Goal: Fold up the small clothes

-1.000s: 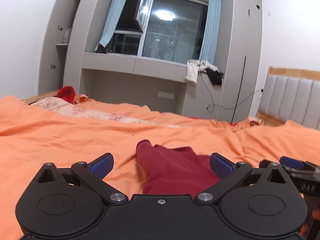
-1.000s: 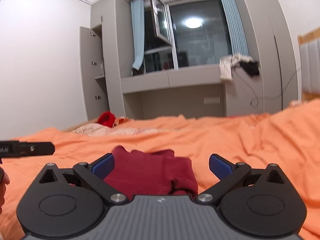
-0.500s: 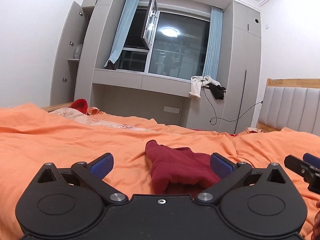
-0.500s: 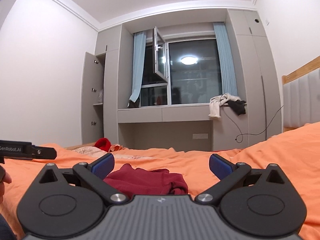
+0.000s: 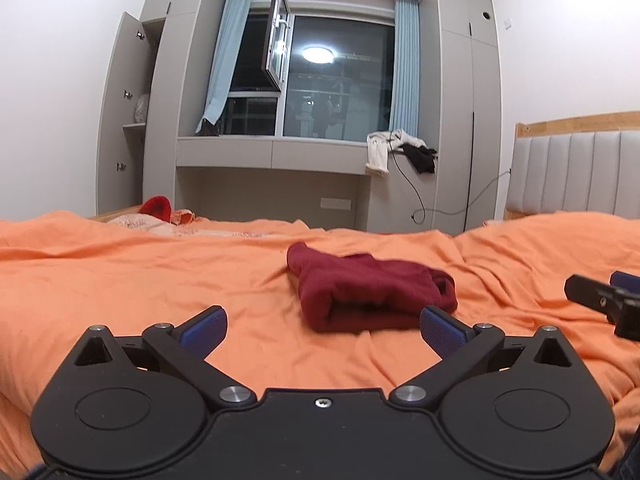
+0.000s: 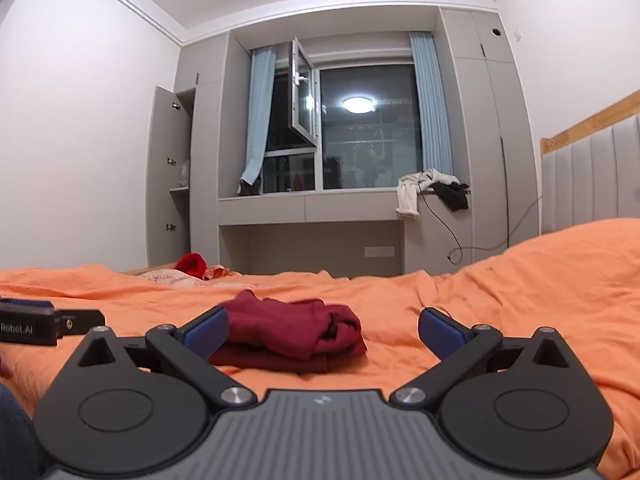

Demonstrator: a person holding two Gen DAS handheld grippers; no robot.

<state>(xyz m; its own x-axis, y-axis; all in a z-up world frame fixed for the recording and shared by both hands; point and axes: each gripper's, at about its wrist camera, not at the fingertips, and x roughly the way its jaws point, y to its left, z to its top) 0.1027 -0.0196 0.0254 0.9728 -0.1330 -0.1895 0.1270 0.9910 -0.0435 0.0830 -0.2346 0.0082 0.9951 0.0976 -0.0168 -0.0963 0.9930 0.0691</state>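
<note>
We count one folded maroon garment (image 5: 368,294) on the bed (image 5: 120,280), one red item (image 5: 157,206) beyond it, and two tools: left tool (image 5: 322,326), right tool (image 6: 323,330).

Bed (image 5: 120,280) spread with a rumpled orange sheet (image 6: 520,288), dark red garment (image 5: 368,292) lying folded near its middle, pale patterned cloth (image 5: 160,226) and a bright red item (image 5: 157,206) at the far edge

The black left tool (image 5: 322,330) and the grey-bodied right tool (image 6: 323,330) are both gaping wide, blue-padded fingers (image 5: 203,329) holding nothing.
</note>
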